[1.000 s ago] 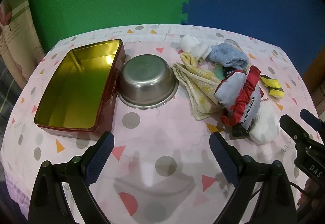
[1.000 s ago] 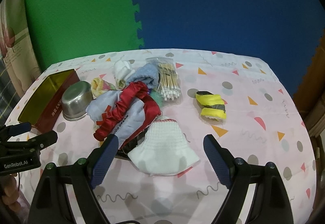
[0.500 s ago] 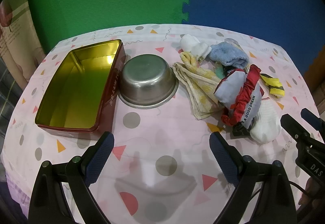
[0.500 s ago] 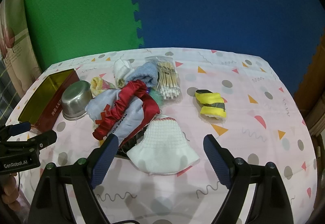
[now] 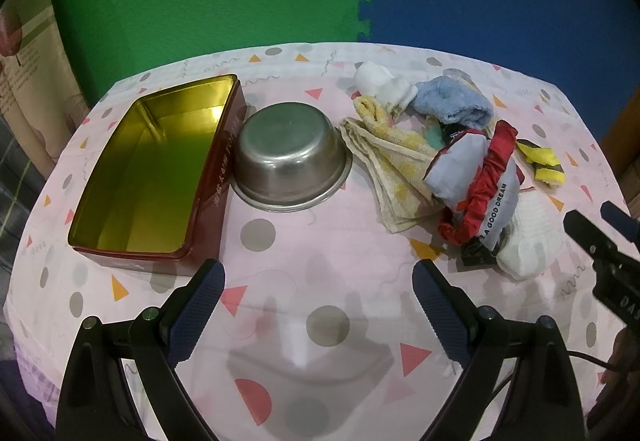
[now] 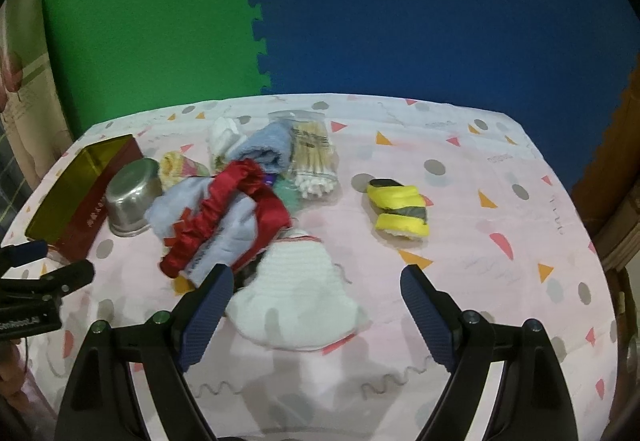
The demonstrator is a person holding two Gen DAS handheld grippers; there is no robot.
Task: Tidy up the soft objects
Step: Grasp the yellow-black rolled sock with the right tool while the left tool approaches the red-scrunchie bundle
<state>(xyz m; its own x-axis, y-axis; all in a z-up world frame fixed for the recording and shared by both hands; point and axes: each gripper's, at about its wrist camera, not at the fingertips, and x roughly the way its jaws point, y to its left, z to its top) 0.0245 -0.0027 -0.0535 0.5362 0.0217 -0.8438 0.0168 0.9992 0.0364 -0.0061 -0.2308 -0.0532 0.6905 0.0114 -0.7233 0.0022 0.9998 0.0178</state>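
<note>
Far left: open red tin box (image 5: pixel 152 177), gold interior, nothing inside it. Touching or just beside its right wall, a steel bowl (image 5: pixel 290 153) turned upside down on the pink patterned tablecloth (image 5: pixel 328 281).

Centre right: heap of soft objects. Yellow-and-cream towel (image 5: pixel 394 169) lies flat, just beside the bowl's rim. Behind it a white rolled cloth (image 5: pixel 380 83) and a blue rolled towel (image 5: pixel 454 103), touching. A grey pouch (image 6: pixel 224 237) printed "A GOOD DREAM" rests on the heap with a red scrunchie (image 6: pixel 228 213) draped over it. White knitted cloth (image 6: pixel 296 297) lies at the near edge of the heap, partly under the pouch.

Behind the heap, right side: clear packet of cotton swabs (image 6: pixel 314 161), touching the blue towel.

Further right, apart from the heap: yellow-and-grey rolled item (image 6: pixel 400 209), possibly socks, alone on the cloth.

Left gripper (image 5: pixel 319 305): jaws spread wide, holding nothing, hovering over bare tablecloth in front of the bowl.

Right gripper (image 6: pixel 316 301): jaws spread wide, holding nothing; the white knitted cloth sits between them in view, left finger (image 6: pixel 208 311) overlapping its edge. Contact cannot be told.
</note>
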